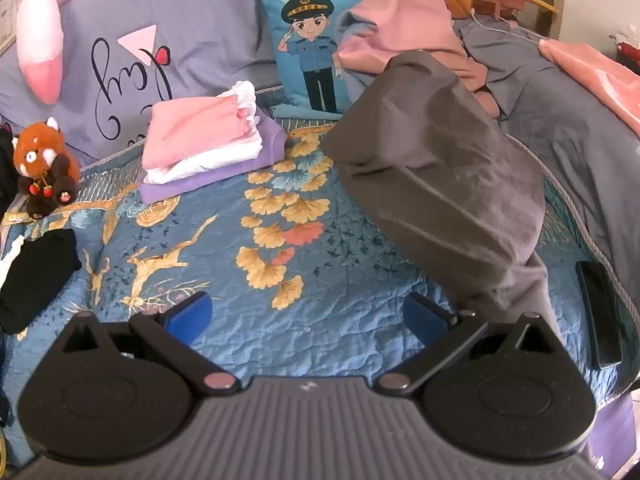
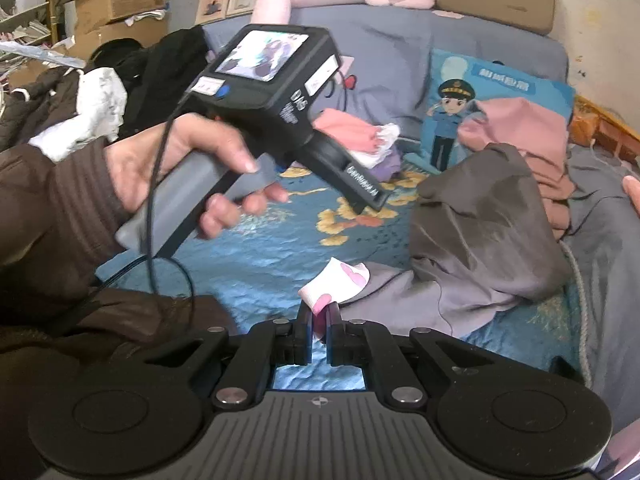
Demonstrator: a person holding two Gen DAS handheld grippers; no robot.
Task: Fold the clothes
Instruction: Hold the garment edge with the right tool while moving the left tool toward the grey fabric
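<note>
The right gripper [image 2: 319, 314] points down at a slant over the near edge of the bed [image 2: 260, 248], its fingers clamped on a white cuff with pink hearts [image 2: 338, 280]. That cuff belongs to a grey garment [image 2: 476, 236], which runs from the fingers up and to the right into a raised heap near the bed's right edge, leaning on a pink garment [image 2: 528, 128] and a blue cushion [image 2: 460, 120].

In the right wrist view the left hand [image 2: 180, 168] comes in from the left in a brown sleeve [image 2: 52, 216], wrapped round the grey handle of the left gripper [image 2: 370, 204], thumb on top and the other fingers curled beneath. The gripper's body tilts down toward the middle of the bed, with a cable [image 2: 160, 200] hanging from it.

In the left wrist view the left gripper [image 1: 306, 314] has its blue fingers [image 1: 188, 316] wide apart with only quilt between them; the grey garment [image 1: 440, 184] hangs just beyond the right one. A folded stack [image 1: 204, 148] of pink, white and purple lies near the far edge, a plush toy [image 1: 42, 168] at the far left corner, and a black cloth [image 1: 38, 276] by the left edge.
</note>
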